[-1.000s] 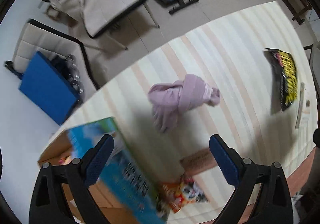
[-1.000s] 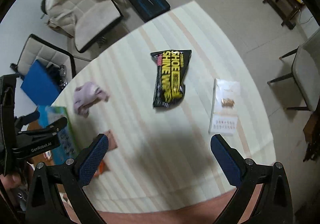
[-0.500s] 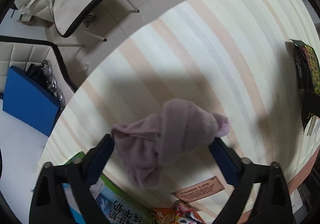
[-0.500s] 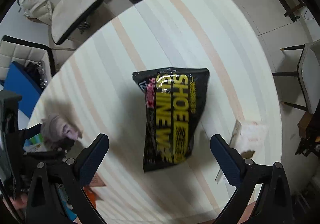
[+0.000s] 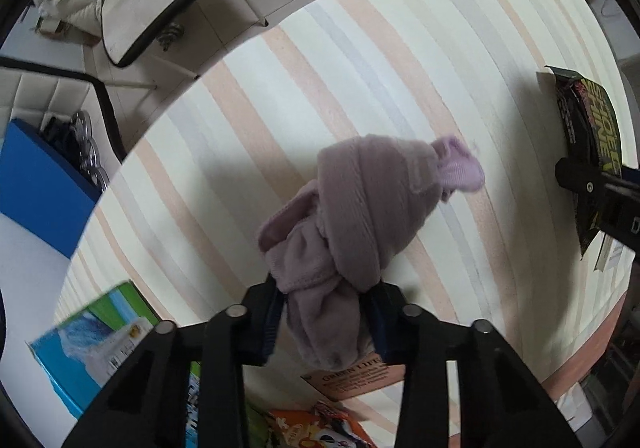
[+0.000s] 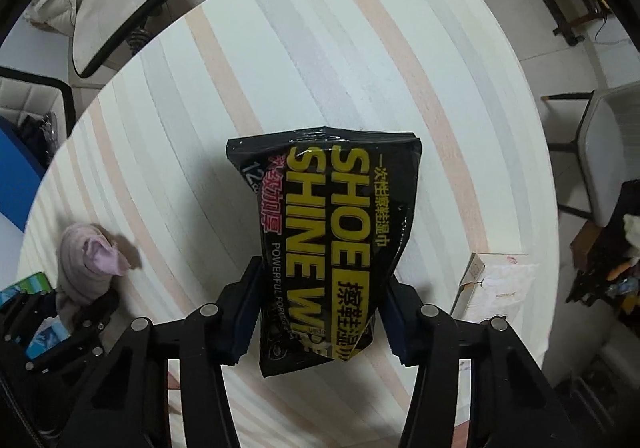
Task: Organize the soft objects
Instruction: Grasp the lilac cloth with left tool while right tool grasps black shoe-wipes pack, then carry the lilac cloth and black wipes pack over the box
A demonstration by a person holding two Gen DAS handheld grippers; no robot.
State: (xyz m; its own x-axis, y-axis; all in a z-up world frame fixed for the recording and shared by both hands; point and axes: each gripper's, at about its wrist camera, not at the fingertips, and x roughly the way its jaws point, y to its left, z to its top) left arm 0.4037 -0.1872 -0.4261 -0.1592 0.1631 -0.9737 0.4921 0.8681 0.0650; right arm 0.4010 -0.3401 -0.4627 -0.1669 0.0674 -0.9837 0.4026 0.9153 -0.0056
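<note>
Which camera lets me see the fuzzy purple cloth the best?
The left wrist view. There the purple cloth fills the middle, knotted into a bundle and pinched between the left tongs. In the right wrist view it shows only small at the left edge, partly hidden behind those same tongs, so its knot is hard to make out.

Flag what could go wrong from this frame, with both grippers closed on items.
1. The left gripper pinches only the lower end of the knotted purple cloth; the bulk hangs free, so it may slip out or unravel.
2. The right gripper clamps the glossy shoe wipes pack near its bottom; it could slide out.
3. The white box sits close beside that pack and could get bumped.
</note>
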